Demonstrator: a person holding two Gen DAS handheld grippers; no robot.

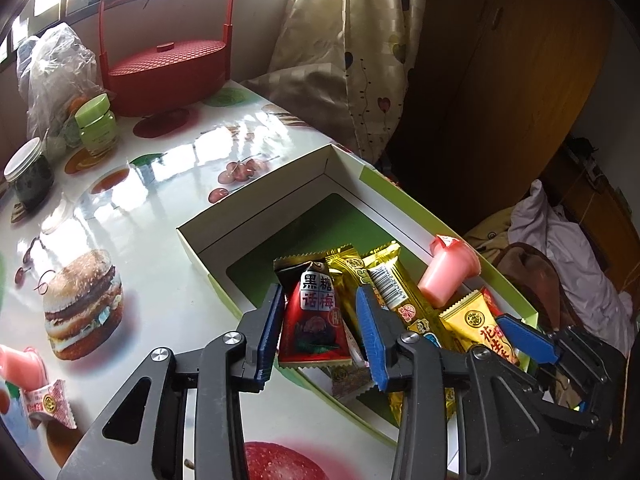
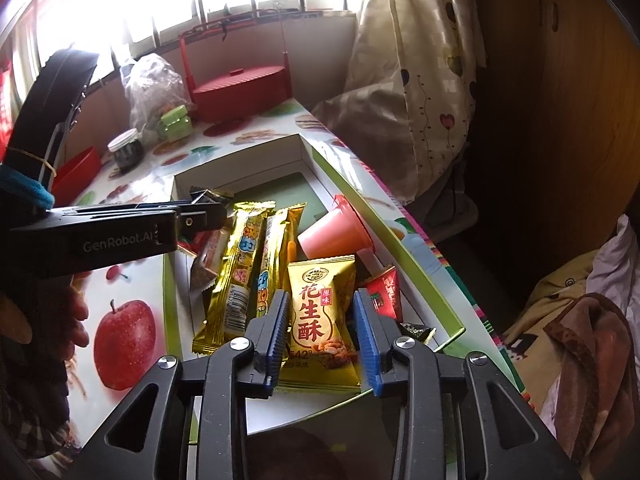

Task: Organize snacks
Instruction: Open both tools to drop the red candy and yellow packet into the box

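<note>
A shallow green-rimmed cardboard box lay under both grippers, already holding most snacks. The left gripper stood parted around a red plum packet; the right gripper parted around a gold peanut-crisp packet. A pink jelly cup and small wrapped candy, far left of the left gripper, remained outside.

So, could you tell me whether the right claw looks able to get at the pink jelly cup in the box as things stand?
Probably yes: the right claw sits over the box, and the pink jelly cup lies uncovered beyond the peanut crisp packet, with nothing above it.
</note>
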